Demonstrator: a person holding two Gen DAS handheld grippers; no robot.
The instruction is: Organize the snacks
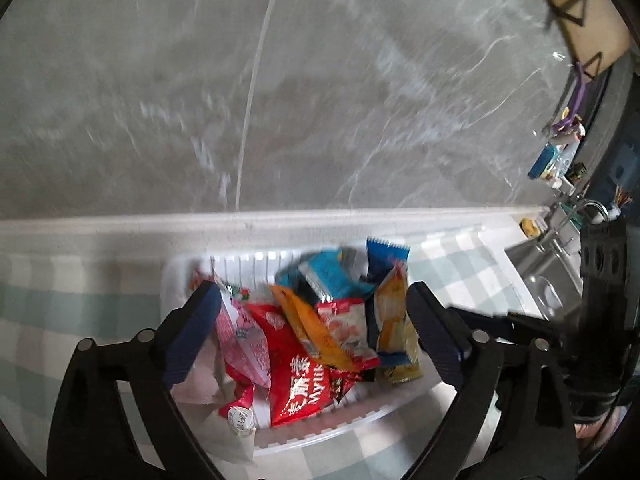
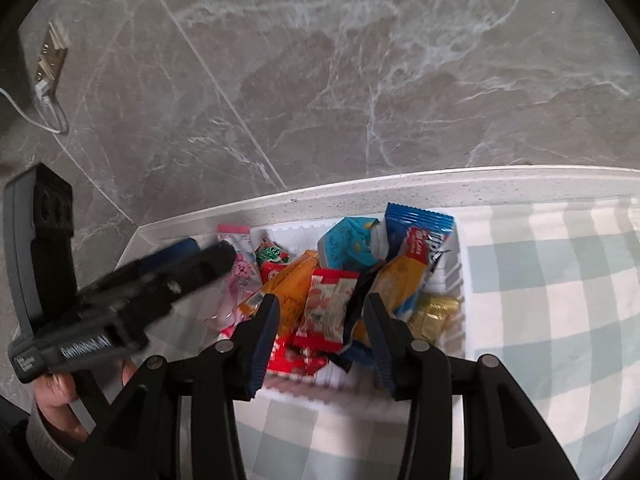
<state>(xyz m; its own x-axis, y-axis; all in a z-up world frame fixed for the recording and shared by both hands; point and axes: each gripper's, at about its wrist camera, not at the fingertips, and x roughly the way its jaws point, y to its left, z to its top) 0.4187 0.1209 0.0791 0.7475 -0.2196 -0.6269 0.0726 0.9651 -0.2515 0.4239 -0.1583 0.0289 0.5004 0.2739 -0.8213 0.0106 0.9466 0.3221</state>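
Observation:
A white slatted basket (image 1: 248, 258) (image 2: 460, 280) on the checked cloth holds several snack packets. Among them are a red packet (image 1: 296, 380), a pink one (image 1: 240, 332), an orange one (image 2: 288, 284), a blue one (image 2: 416, 232) and a red-and-white one (image 2: 330, 304). My left gripper (image 1: 312, 312) hangs above the basket, open wide, with nothing touching its pads. It appears blurred at the left of the right wrist view (image 2: 200, 256). My right gripper (image 2: 322, 328) hovers over the basket's near side, open. The red-and-white packet lies below its gap, untouched.
A grey marble wall and a white ledge (image 2: 400, 188) stand right behind the basket. A steel sink (image 1: 540, 268) and small items sit at the far right of the counter. A socket with a white cable (image 2: 48, 80) is on the wall at left.

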